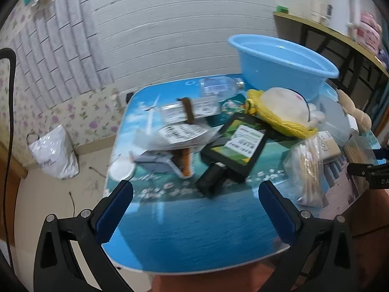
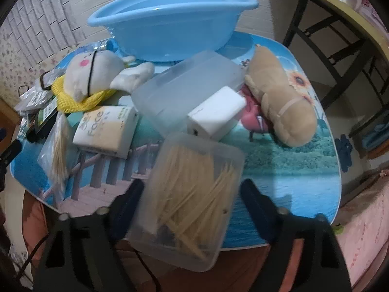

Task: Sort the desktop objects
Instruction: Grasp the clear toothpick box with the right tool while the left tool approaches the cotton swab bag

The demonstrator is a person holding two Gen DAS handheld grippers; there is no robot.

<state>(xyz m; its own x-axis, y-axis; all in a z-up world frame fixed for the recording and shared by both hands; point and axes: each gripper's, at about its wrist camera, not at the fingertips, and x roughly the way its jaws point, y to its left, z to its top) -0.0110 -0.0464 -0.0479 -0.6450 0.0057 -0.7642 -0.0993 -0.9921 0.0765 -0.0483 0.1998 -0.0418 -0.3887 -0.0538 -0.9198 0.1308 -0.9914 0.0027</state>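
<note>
Toothpicks fill a clear plastic box [image 2: 187, 199], which sits between the fingers of the right gripper [image 2: 192, 194] at the near edge of the bench [image 2: 291, 170]. The left finger touches the box's side; the right finger stands just beside its other side, and blur hides whether it presses. The box tilts, its near end hanging past the bench edge.

All other places are given from this toothpick box. Just behind it lies a white charger block [image 2: 216, 114], resting against a larger frosted plastic container [image 2: 184, 82]. Farther behind stands a light blue basin [image 2: 170, 19]. To the right rear lies a tan plush toy [image 2: 279, 102]. To the left lies a tissue pack printed "Face" [image 2: 107, 129], and left of that a clear bag of cotton swabs [image 2: 58, 150]. At the left rear a cream plush toy [image 2: 94, 73] rests on a yellow mesh bag [image 2: 73, 99].

The left gripper [image 1: 194, 194] hovers over the bench's far left part, well apart from the toothpick box, its blue-padded fingers [image 1: 114, 209] spread wide with nothing between them. Beyond them lie a flat black bottle with a green label [image 1: 235, 146] and a heap of clear packets with barcode labels [image 1: 180, 131]. A white plastic bag [image 1: 53, 155] sits on the floor against floral wallpaper.
</note>
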